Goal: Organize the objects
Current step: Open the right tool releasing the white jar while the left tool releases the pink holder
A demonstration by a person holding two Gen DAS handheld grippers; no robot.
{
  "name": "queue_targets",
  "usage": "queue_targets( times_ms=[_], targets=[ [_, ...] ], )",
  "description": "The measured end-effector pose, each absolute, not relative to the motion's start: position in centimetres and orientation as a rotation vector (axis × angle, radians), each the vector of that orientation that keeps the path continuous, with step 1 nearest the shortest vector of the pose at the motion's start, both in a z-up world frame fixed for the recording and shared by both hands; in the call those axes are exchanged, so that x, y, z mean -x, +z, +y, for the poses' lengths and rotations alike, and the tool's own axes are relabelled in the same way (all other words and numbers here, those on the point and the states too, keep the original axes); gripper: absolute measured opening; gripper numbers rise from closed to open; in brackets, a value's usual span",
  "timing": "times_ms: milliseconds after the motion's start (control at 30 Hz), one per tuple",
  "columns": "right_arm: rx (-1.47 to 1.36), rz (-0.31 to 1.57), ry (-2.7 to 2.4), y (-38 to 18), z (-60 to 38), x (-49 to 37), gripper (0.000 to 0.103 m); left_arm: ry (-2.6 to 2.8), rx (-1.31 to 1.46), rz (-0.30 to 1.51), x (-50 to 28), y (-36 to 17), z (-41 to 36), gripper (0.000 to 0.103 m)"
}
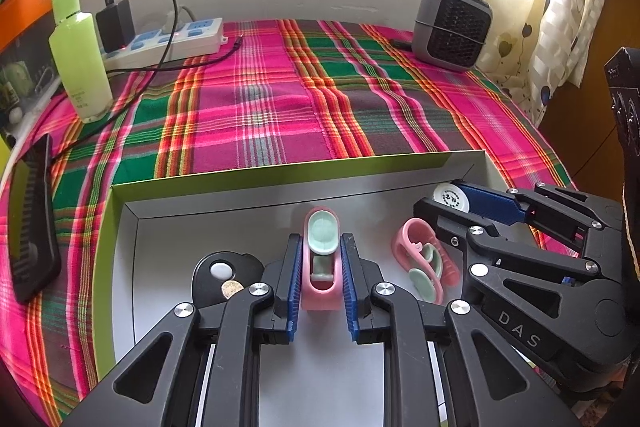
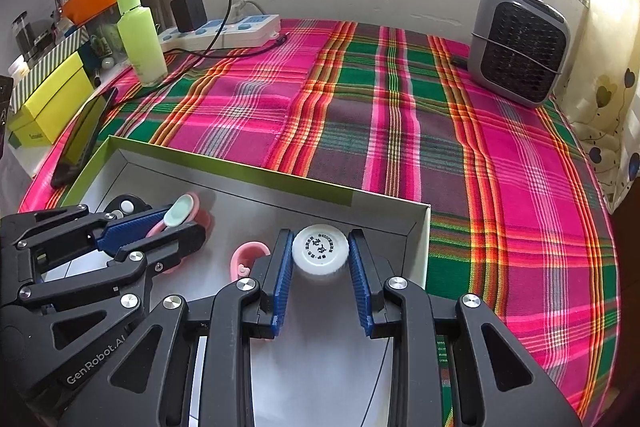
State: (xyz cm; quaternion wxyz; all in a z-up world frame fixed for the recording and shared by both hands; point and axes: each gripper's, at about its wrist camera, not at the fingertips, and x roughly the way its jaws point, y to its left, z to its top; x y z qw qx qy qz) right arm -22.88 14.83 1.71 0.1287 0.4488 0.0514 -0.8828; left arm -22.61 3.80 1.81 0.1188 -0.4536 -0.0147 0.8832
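Left gripper (image 1: 320, 275): clamped on pink clip (image 1: 321, 267), low inside box (image 1: 280, 183). Right gripper (image 2: 320, 259): clamped on white cap (image 2: 319, 251) near box's far corner. Second clip (image 1: 424, 263) lay between. Advice: release gently, clear of neighbours. Beyond: plaid cloth (image 1: 260, 99), bottle (image 1: 78, 51).

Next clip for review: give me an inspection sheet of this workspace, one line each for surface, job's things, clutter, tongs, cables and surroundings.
Surface: pink-and-green plaid cloth covering the table.
Job's things: shallow white box with green rim holds a pink-and-mint plastic clip, a second pink clip, a white round bottle cap, a black fob with a white button and a coin.
Clutter: pale green bottle, grey desk fan, black phone.
Tongs: left tongs shut on the pink-and-mint clip; right tongs shut on the cap.
Cables: white power strip with black charger and its lead.
Surroundings: windowsill, patterned curtain.
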Motion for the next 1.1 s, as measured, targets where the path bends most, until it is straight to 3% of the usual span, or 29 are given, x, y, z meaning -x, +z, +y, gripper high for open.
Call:
queue_targets(
  times_ms=[667,800,1100],
  targets=[
    [-1.301,0.109,-2.576,1.8,15.1,22.5,0.029,2.59,1.337,-0.046,21.9,2.1,3.7,0.037],
    [-1.291,0.098,-2.581,2.0,15.1,22.0,0.036,2.592,1.329,-0.058,21.5,2.3,3.6,0.04],
    [-1.258,0.041,-2.612,3.0,15.8,20.6,0.037,2.632,1.306,-0.077,19.9,3.2,3.2,0.044]
  ],
)
